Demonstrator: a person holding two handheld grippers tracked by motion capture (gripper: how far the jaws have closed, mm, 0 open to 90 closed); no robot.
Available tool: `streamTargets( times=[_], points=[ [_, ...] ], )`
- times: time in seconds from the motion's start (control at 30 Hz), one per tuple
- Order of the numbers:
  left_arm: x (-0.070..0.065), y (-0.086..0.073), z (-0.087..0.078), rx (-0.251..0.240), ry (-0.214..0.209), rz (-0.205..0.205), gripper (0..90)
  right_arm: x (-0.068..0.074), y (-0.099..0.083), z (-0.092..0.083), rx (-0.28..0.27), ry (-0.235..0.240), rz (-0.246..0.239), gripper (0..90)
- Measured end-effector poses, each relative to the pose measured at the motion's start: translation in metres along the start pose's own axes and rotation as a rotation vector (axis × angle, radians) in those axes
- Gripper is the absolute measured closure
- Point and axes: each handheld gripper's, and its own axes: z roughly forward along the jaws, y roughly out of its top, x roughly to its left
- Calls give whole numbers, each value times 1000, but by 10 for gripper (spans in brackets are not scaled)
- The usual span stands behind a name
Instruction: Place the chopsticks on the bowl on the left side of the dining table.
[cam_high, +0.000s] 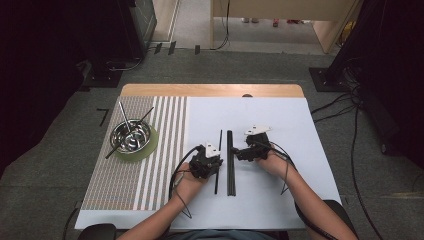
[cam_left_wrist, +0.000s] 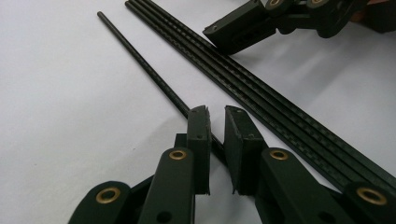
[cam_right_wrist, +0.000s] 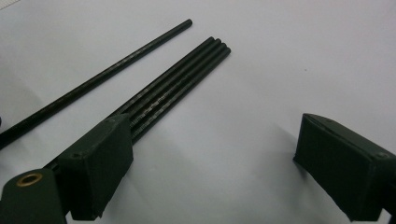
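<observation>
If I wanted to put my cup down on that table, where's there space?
The white sheet right of the right gripper is bare, as is its far strip beyond the black rods. It is crowded around the rods and left gripper, and at the steel bowl on the striped mat.

Your forearms are bare, with no sleeve reaching the wrists. Your left gripper (cam_high: 214, 159) and right gripper (cam_high: 239, 151) are matte black linkages with brass-ringed pivot holes, each topped by a pale grey three-cornered plate. A thin black cable loops back from each along your arms.
</observation>
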Motion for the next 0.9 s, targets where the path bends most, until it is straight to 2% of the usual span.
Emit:
streamTargets(
  times=[0.1,0.2,0.3,0.37,0.47,0.57,0.63,0.73,0.9],
  points=[
    [0,0,-1,-4,2,-3,829,0,0,0,0,0,0,110],
    [4,1,-3,-6,8,-9,885,0,0,0,-1,0,0,110],
    [7,0,-3,-11,17,-30,853,0,0,0,0,0,-1,110],
    [8,-1,0,13,26,-31,825,0,0,0,-1,0,0,109],
    [10,-2,-1,0,18,-57,816,0,0,0,0,-1,0,109],
    [8,0,-3,-24,15,-66,792,0,0,0,0,0,-1,109],
    [3,2,-4,-35,12,-60,759,0,0,0,0,-1,0,109],
    [-5,2,-3,-32,24,-23,752,0,0,0,0,0,0,109],
    [-6,-4,2,-14,65,-4,719,0,0,0,-1,-1,0,109]
  ],
)
